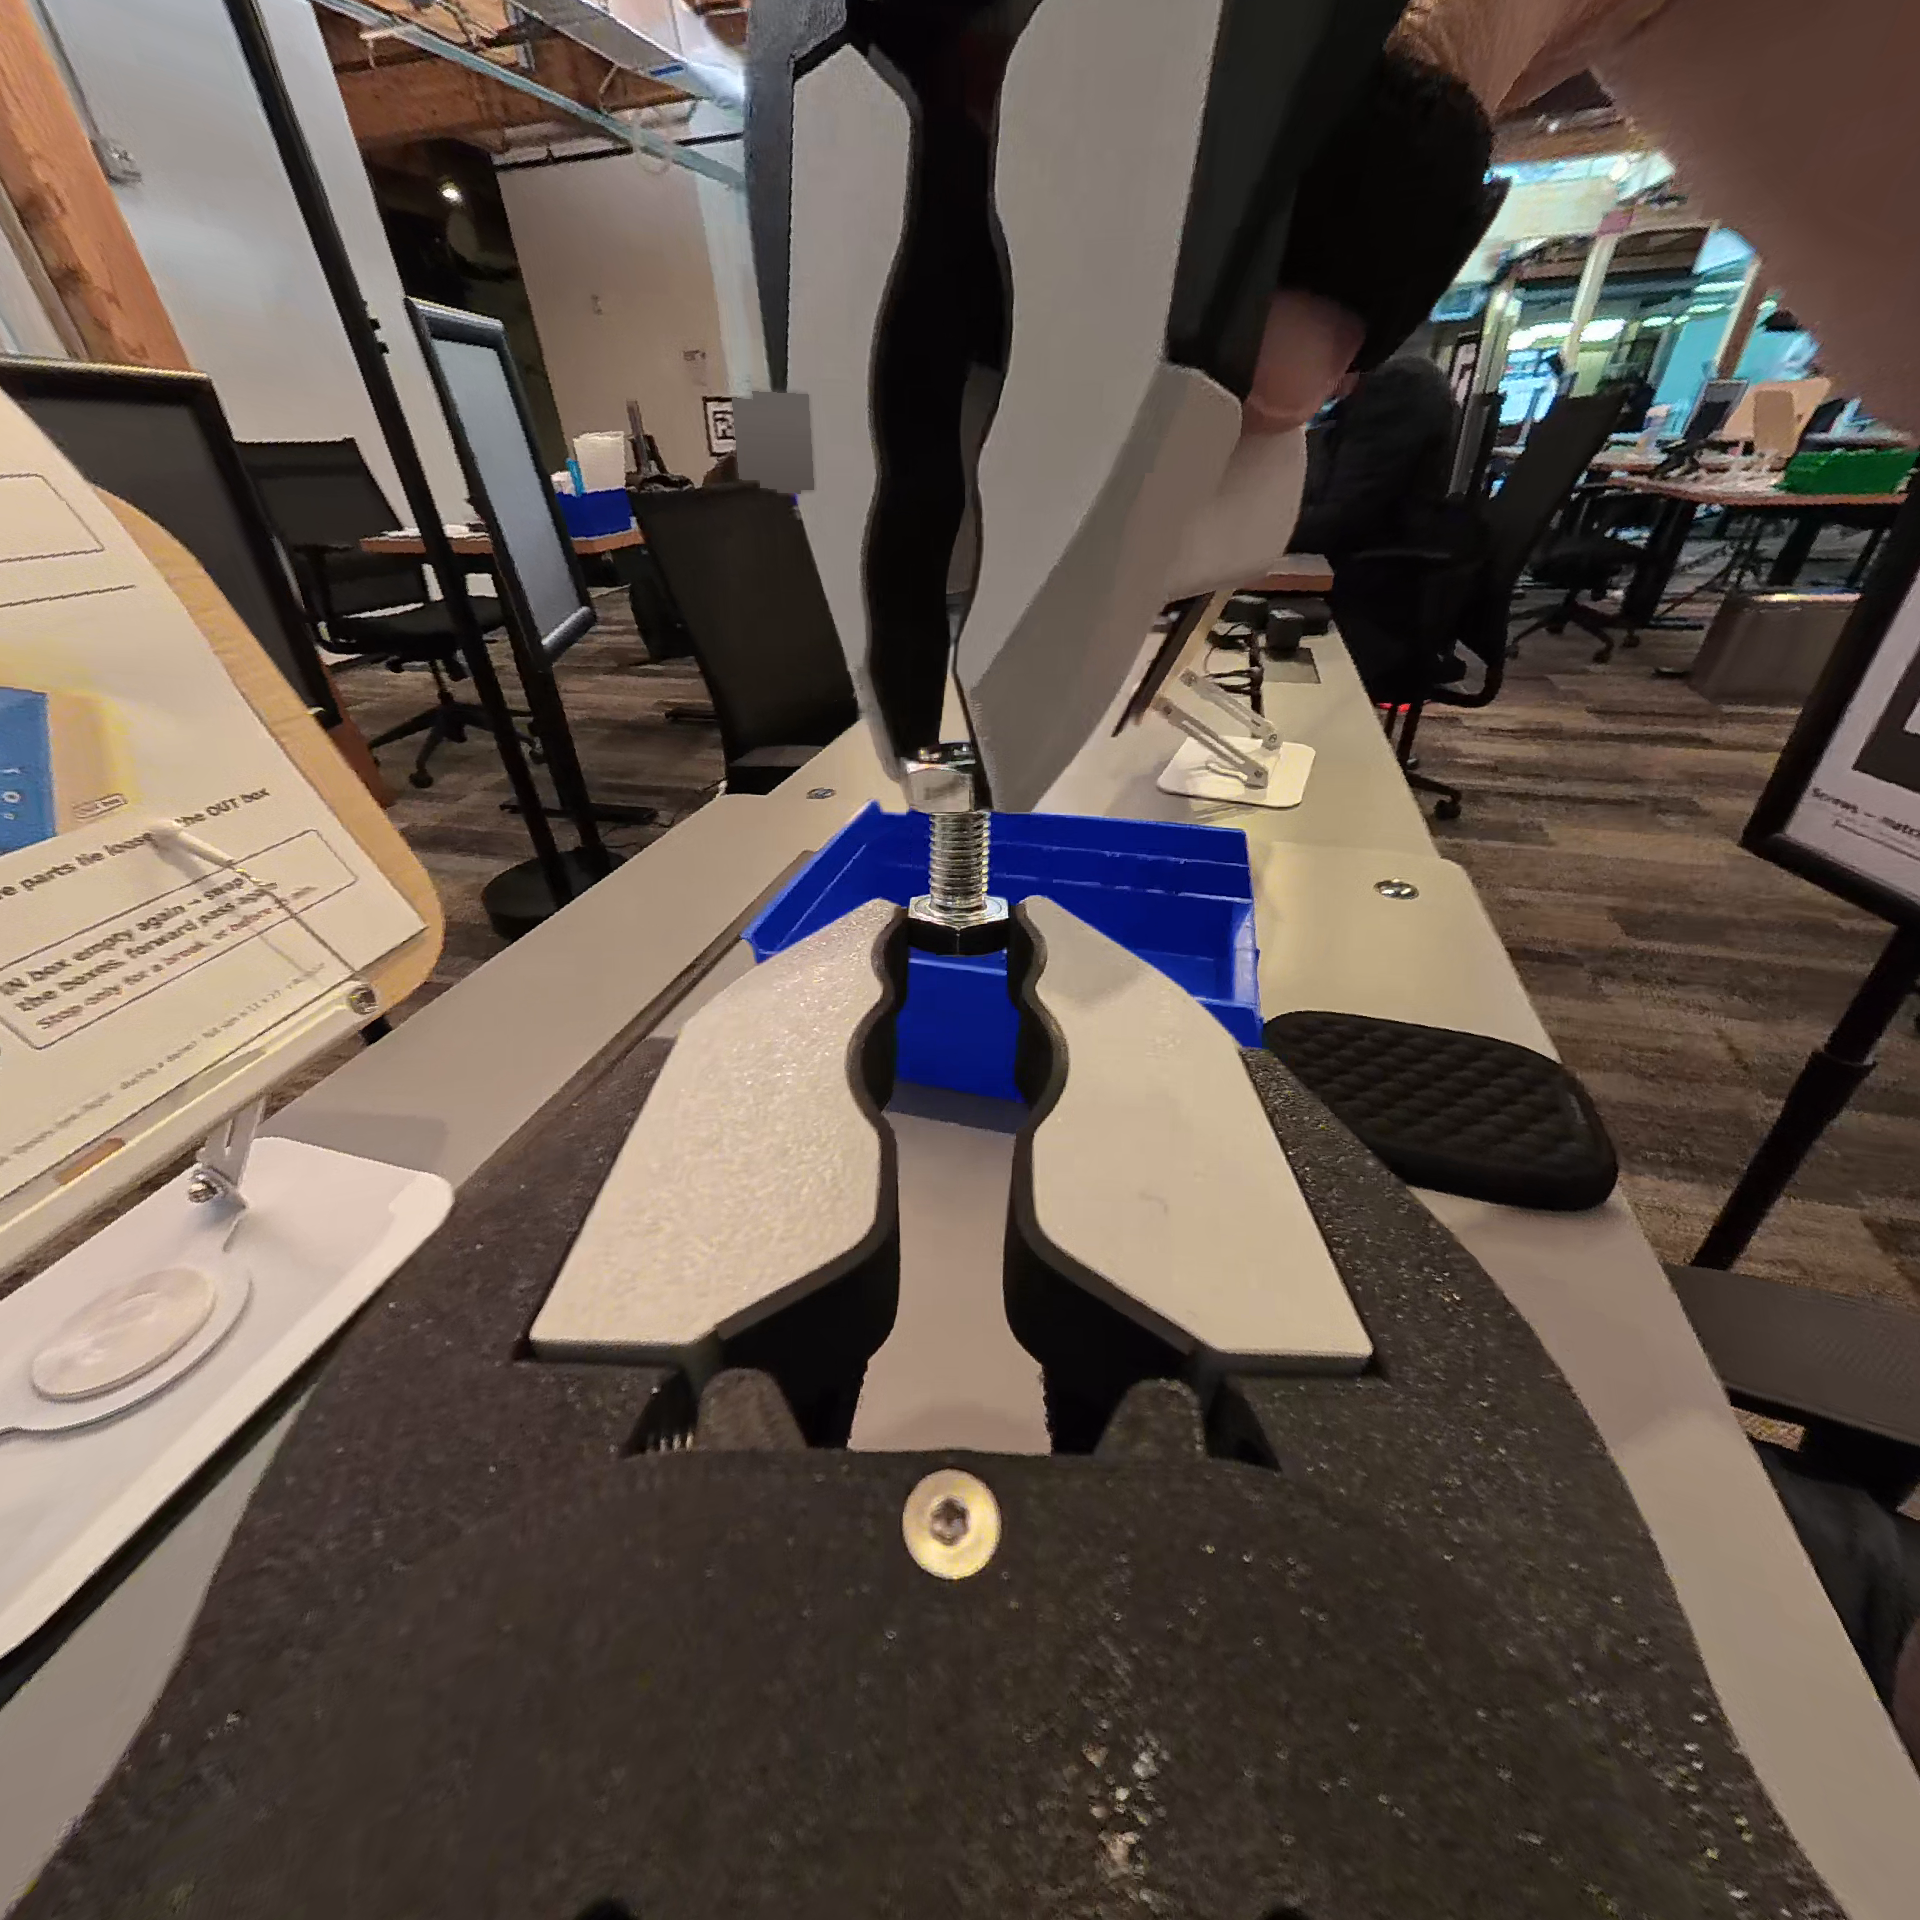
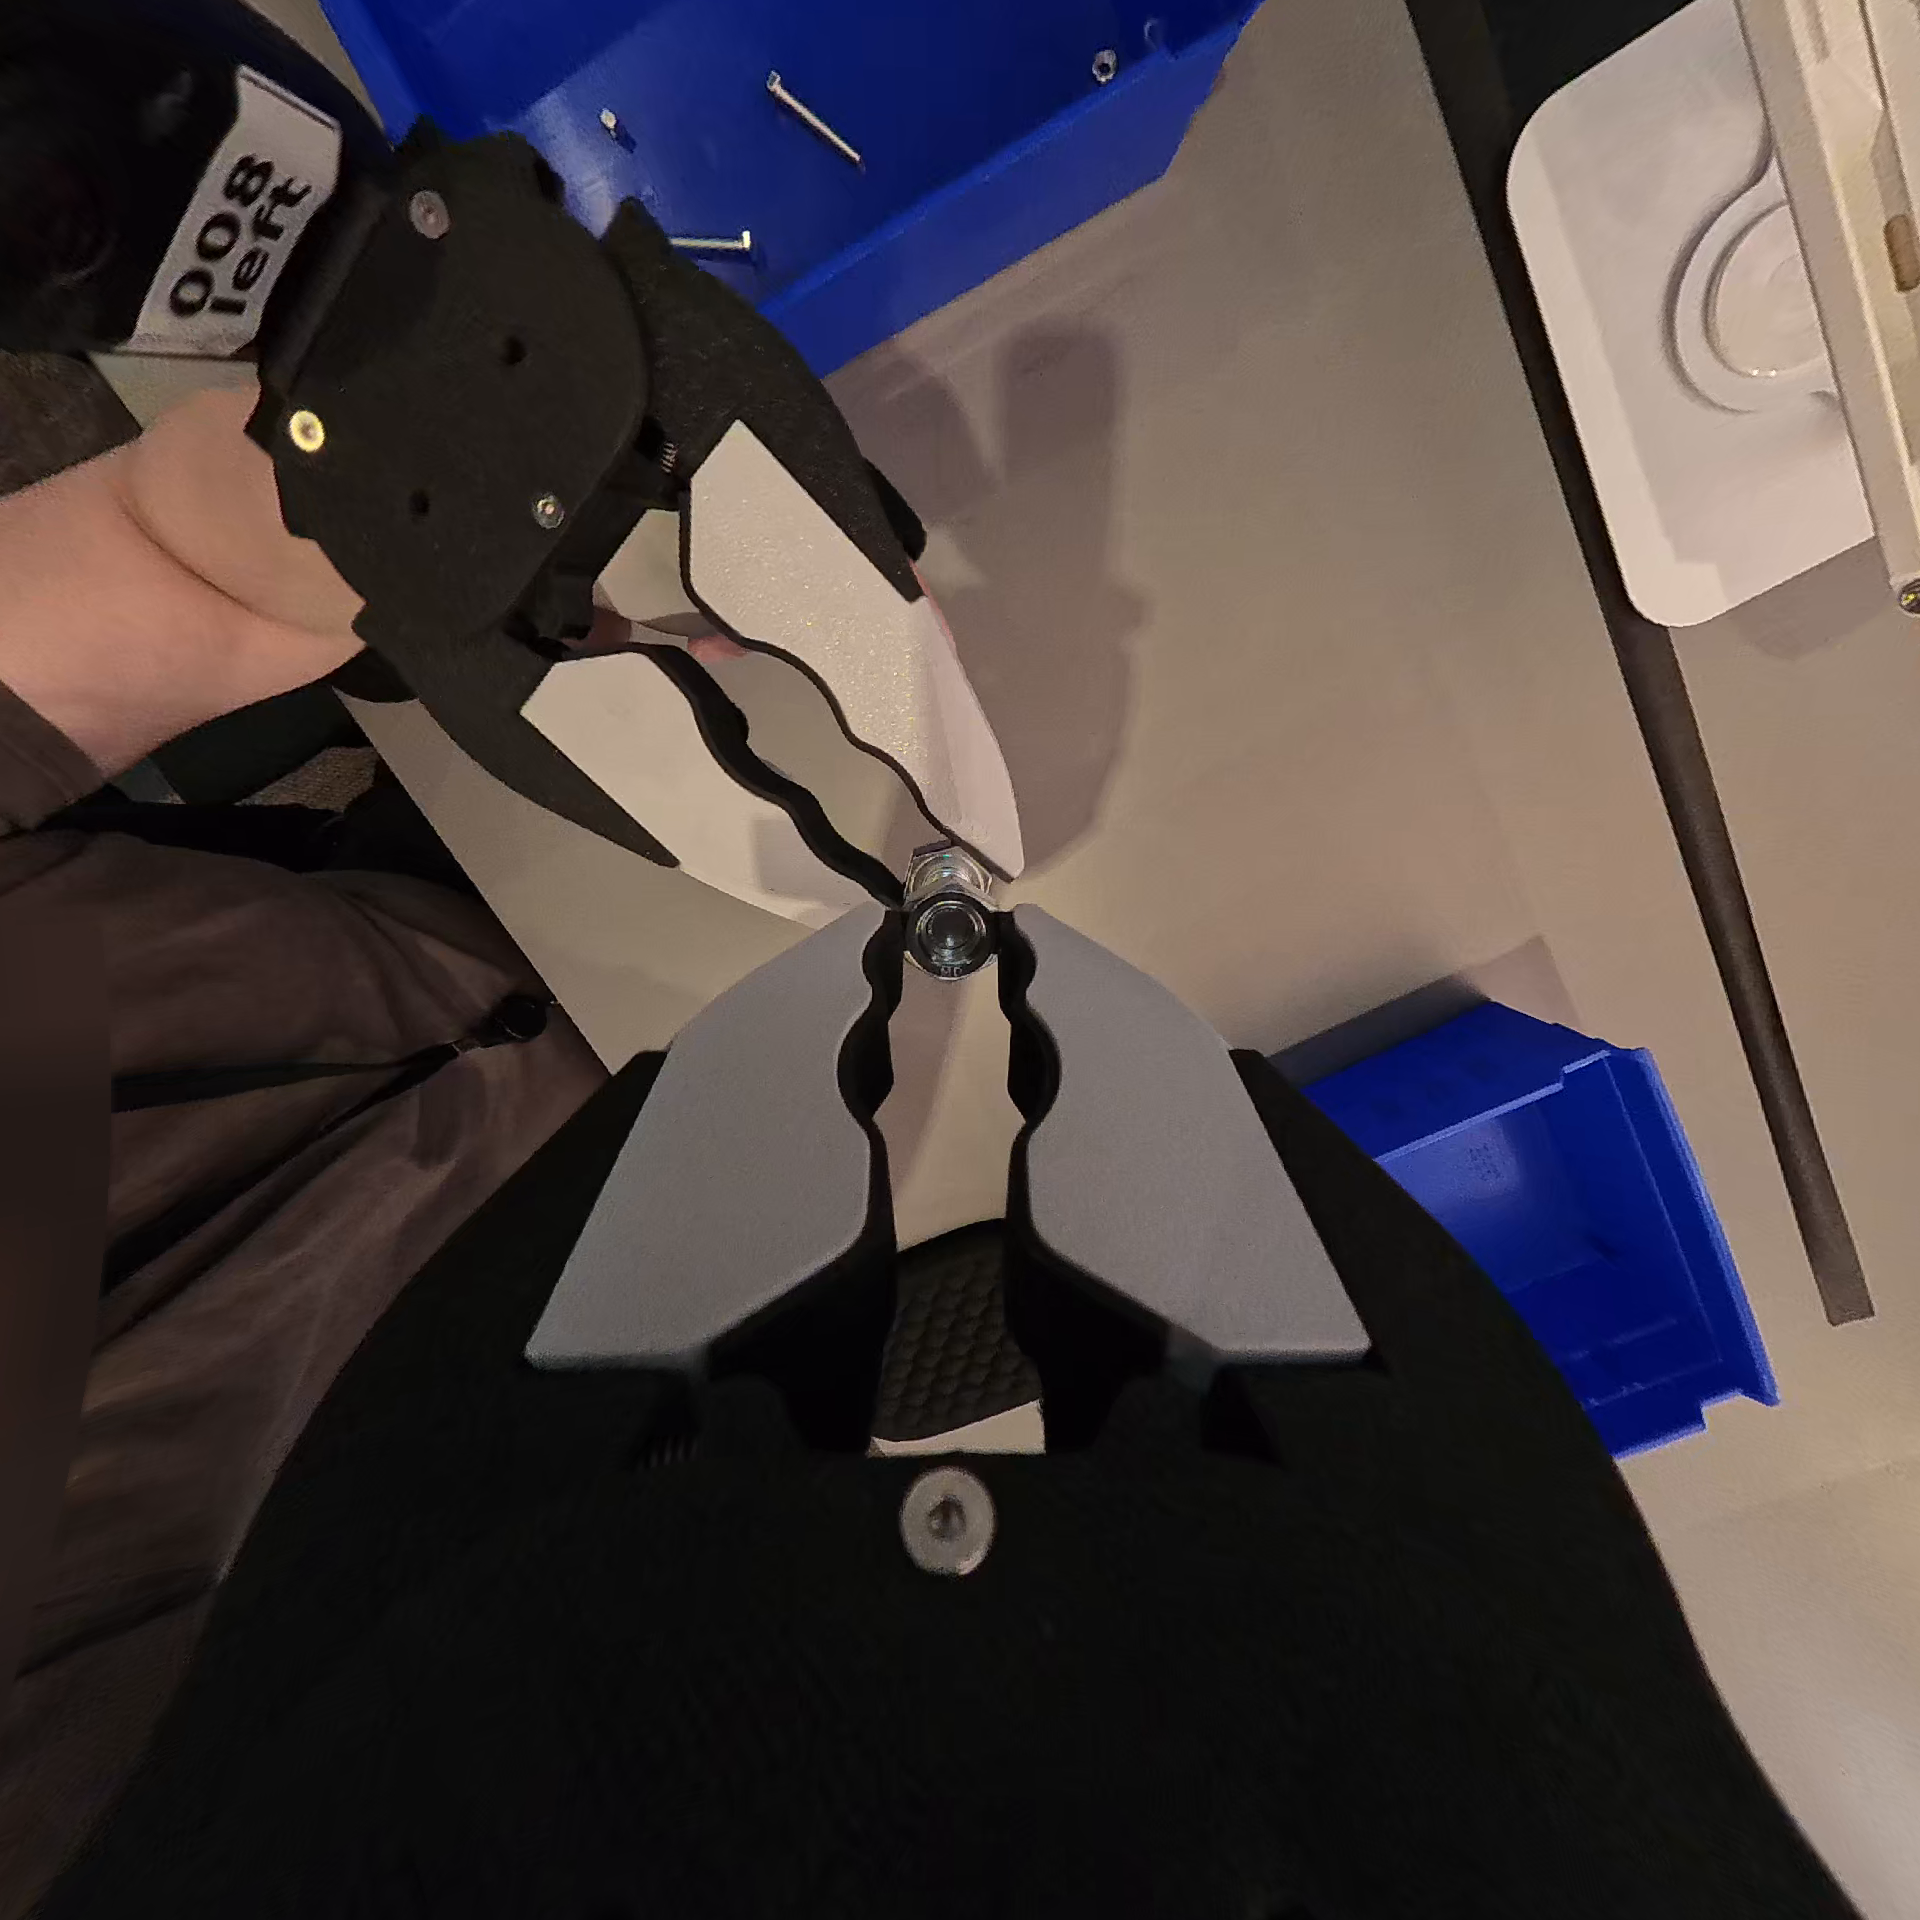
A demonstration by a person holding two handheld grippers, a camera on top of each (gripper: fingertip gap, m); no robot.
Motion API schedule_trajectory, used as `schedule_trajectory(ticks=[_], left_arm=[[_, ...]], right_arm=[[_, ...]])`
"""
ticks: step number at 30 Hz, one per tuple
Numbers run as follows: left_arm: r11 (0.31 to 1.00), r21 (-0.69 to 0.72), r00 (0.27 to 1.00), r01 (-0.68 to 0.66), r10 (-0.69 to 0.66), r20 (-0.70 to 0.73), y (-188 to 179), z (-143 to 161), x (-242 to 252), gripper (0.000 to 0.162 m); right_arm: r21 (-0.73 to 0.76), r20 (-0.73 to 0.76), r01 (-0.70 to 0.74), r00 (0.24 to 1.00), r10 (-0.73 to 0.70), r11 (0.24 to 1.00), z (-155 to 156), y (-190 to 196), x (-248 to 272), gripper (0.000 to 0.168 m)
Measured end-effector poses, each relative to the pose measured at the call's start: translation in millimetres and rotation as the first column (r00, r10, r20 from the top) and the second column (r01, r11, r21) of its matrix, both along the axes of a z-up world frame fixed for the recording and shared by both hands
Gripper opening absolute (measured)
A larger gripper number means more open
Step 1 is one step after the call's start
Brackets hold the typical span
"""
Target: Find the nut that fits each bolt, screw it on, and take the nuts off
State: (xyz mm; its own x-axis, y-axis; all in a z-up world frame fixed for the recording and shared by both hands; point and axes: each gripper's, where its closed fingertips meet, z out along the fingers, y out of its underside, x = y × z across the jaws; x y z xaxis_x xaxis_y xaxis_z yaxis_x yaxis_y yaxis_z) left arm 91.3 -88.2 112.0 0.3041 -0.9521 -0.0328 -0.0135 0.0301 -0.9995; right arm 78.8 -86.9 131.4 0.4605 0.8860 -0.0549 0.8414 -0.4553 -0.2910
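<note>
A silver bolt [image 1: 958,857] stands upright in the air above the grey table. My left gripper [image 1: 954,927] is shut on a hex nut [image 1: 954,914] threaded low on the bolt's shank. My right gripper [image 1: 938,771] comes down from above and is shut on the bolt's hex head [image 1: 935,777]. In the right wrist view I look straight down on the bolt head [image 2: 948,935] between my right gripper's tips [image 2: 948,940]. There the left gripper [image 2: 935,871] reaches in from the upper left and pinches the nut [image 2: 940,864] just under the head.
A blue bin [image 1: 1122,883] sits just beyond the bolt; it shows empty in the right wrist view [image 2: 1558,1195]. Another blue bin [image 2: 1039,187] holds a few loose screws. A black pad [image 1: 1444,1101] lies to the right. A sign stand [image 1: 177,831] is on the left. The tips of both grippers are at nearly the same place.
</note>
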Motion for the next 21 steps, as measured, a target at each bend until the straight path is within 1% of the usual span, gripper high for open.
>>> schedule_trajectory(ticks=[2, 4, 11, 16, 18, 21], left_arm=[[0.999, -0.024, 1.0, 0.022, -0.022, 0.022, -0.7, 1.8, -1.0, 0.018], [0.999, -0.032, 0.999, 0.016, -0.015, 0.035, 0.5, 3.2, -2.2, 0.017], [0.994, 0.025, 0.994, -0.106, 0.105, 0.01, 8.2, 4.9, -5.7, 0.017], [0.975, 0.065, 0.977, -0.214, 0.215, -0.013, 16.3, 2.8, -7.8, 0.017], [0.971, 0.071, 0.973, -0.228, 0.23, -0.02, 18.4, 1.4, -8.5, 0.018], [0.975, 0.055, 0.977, -0.214, 0.215, -0.005, 18.7, 2.1, -9.1, 0.018]], right_arm=[[0.004, -0.005, 0.004, 1.0, -0.004, 1.0, 1.6, 0.2, -1.4, 0.018], [0.005, -0.013, 0.02, 1.0, -0.02, 1.0, 3.0, 1.6, -2.6, 0.019], [-0.024, -0.056, 0.099, 0.993, -0.1, 0.995, 5.0, 7.0, -5.2, 0.019], [-0.019, -0.085, 0.136, 0.987, -0.137, 0.99, 3.1, 13.6, -6.1, 0.019], [-0.022, -0.096, 0.147, 0.984, -0.149, 0.989, 1.7, 15.6, -6.5, 0.019], [-0.024, -0.112, 0.146, 0.983, -0.148, 0.989, 2.2, 16.6, -7.8, 0.019]])
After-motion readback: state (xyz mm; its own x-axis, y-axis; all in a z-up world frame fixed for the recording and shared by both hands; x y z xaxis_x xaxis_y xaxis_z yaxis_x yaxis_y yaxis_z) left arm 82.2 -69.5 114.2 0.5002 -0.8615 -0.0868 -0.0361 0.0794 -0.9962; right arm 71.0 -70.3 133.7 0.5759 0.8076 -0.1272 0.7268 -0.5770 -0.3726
